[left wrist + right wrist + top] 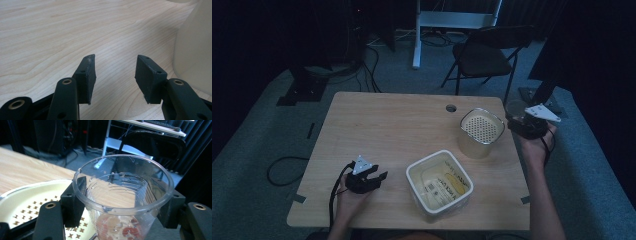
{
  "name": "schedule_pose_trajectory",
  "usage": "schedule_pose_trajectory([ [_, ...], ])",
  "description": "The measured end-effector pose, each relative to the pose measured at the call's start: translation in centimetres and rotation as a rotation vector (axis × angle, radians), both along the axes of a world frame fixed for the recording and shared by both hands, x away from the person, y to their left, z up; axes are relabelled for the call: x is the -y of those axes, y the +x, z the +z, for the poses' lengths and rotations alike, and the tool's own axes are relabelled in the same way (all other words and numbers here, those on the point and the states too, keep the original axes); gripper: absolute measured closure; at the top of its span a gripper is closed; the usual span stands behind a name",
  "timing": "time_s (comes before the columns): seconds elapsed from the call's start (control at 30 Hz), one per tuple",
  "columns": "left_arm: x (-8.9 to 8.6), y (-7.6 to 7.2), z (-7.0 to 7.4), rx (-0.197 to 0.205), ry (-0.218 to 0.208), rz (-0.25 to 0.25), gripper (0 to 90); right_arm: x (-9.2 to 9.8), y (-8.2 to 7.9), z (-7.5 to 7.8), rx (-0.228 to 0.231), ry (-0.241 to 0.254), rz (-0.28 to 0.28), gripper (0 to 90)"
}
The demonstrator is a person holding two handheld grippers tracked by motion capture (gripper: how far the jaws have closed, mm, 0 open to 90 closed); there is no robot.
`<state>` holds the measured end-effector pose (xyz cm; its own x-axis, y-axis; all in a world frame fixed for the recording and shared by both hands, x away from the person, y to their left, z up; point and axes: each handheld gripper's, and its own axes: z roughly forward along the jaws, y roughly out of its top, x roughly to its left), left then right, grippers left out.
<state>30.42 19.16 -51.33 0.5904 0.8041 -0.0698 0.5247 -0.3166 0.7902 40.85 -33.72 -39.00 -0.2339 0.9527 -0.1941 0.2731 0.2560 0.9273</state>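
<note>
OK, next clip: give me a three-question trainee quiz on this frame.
1. True or false: the left gripper holds something.
2. What does the right gripper hold? A) clear cup B) lid C) spoon
3. Fill in: the perforated strainer sits in the tub at the table's far ____ side.

Key: 1 false, it rests open above bare wood. 2 A, with reddish pieces at the cup's bottom. 3 right, beyond the white bin.
</note>
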Motion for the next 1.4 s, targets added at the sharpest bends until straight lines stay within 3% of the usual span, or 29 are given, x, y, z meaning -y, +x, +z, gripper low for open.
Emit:
schedule_pose_trajectory([
  [0.2, -0.1, -0.1, -0.2, -0.004, -0.002, 0.007, 51.7, -1.5, 0.6, 0.1, -0.014, -0.117, 0.018, 34.7],
  [0.3, -0.3, -0.1, -0.3, -0.002, -0.005, 0.011, 51.7, -1.7, 0.6, 0.1, -0.015, -0.128, 0.021, 34.9],
  [0.63, -0.4, -0.1, -0.3, -0.005, -0.006, 0.013, 51.7, -3.9, 1.2, 0.0, -0.039, -0.393, 0.047, 35.0],
  [0.67, -0.4, -0.1, -0.3, -0.005, -0.006, 0.013, 51.7, -3.9, 1.2, 0.0, -0.039, -0.393, 0.047, 35.0],
  [0.73, -0.4, -0.1, -0.3, -0.006, -0.005, 0.012, 51.7, -4.3, 1.4, -0.2, -0.048, -0.463, 0.052, 35.0],
  [0.9, -0.4, -0.1, -0.4, -0.008, -0.006, 0.013, 51.7, -4.8, 1.6, -0.4, -0.056, -0.576, 0.054, 35.0],
  [0.93, -0.4, -0.1, -0.4, -0.007, -0.006, 0.013, 51.7, -5.1, 1.7, -0.5, -0.062, -0.629, 0.061, 35.1],
  [0.97, -0.4, -0.1, -0.4, -0.008, -0.006, 0.013, 51.7, -5.1, 1.7, -0.5, -0.062, -0.629, 0.061, 35.1],
  [1.07, -0.3, -0.2, -0.4, -0.009, -0.004, 0.012, 51.7, -5.4, 1.7, -0.6, -0.072, -0.690, 0.064, 35.1],
  [1.2, -0.4, -0.2, -0.4, -0.009, -0.003, 0.014, 51.7, -5.8, 1.9, -0.8, -0.085, -0.841, 0.075, 35.0],
  [1.27, -0.4, -0.2, -0.4, -0.008, -0.005, 0.014, 51.7, -5.9, 1.9, -0.8, -0.087, -0.866, 0.081, 35.0],
  [1.3, -0.3, -0.2, -0.4, -0.010, -0.003, 0.014, 51.7, -6.3, 1.9, -0.7, -0.089, -0.958, 0.083, 35.1],
  [1.33, -0.3, -0.2, -0.4, -0.011, -0.003, 0.013, 51.7, -6.3, 1.9, -0.7, -0.089, -0.958, 0.083, 35.1],
  [1.4, -0.3, -0.2, -0.5, -0.011, -0.001, 0.011, 51.7, -6.5, 1.9, -0.6, -0.090, -1.014, 0.092, 35.1],
])
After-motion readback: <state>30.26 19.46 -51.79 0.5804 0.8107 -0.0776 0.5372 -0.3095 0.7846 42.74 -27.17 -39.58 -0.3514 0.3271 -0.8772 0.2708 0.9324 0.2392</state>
